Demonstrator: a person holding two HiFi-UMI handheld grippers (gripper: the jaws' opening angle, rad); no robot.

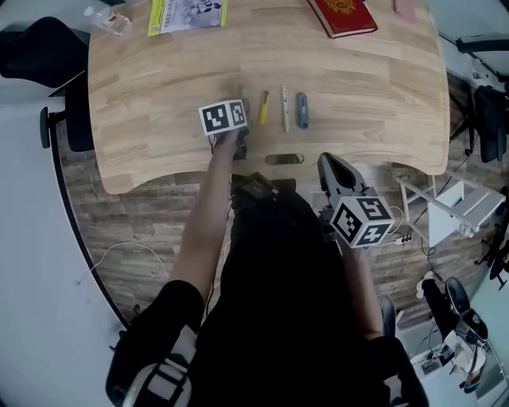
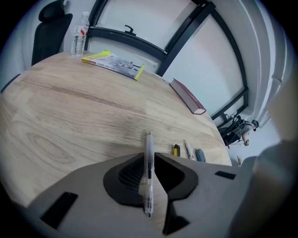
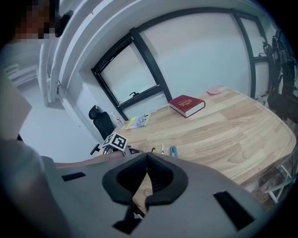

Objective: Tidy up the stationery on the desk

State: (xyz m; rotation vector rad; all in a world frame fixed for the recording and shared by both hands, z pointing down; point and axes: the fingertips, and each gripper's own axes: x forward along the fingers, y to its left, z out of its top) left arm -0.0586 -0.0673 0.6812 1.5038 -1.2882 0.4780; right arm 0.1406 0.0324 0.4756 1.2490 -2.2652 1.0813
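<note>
My left jaws (image 2: pixel 148 157) are grasping a clear pen (image 2: pixel 148 174), pinched across its barrel so that its tip pokes out ahead of them. It hangs over the tabletop (image 1: pixel 159 87), just left of the row already laid there: a yellow pen (image 1: pixel 263 106), a white pen (image 1: pixel 284 108) and a blue-grey piece (image 1: pixel 302 110) (I cannot tell whether that last one is a pen or a cutter). My right jaws (image 3: pixel 146 154) are clenched on nothing and hang off the near edge of the tabletop, out of the way. As I read it, the step in hand is to add the clear pen to the row as its leftmost member. To do that well I should line the barrel up with the yellow pen before I go down, not after. The gap should match the gaps between the other three, near the yellow pen but not touching it. The pen should meet the wood along its length before I let go, because a round barrel dropped from above would likely roll. Then I would open only a little and lift straight away, so the pads do not drag it askew. The red book (image 1: pixel 342 16) and yellow booklet (image 1: pixel 187 14) lie well apart at the far edge.
</note>
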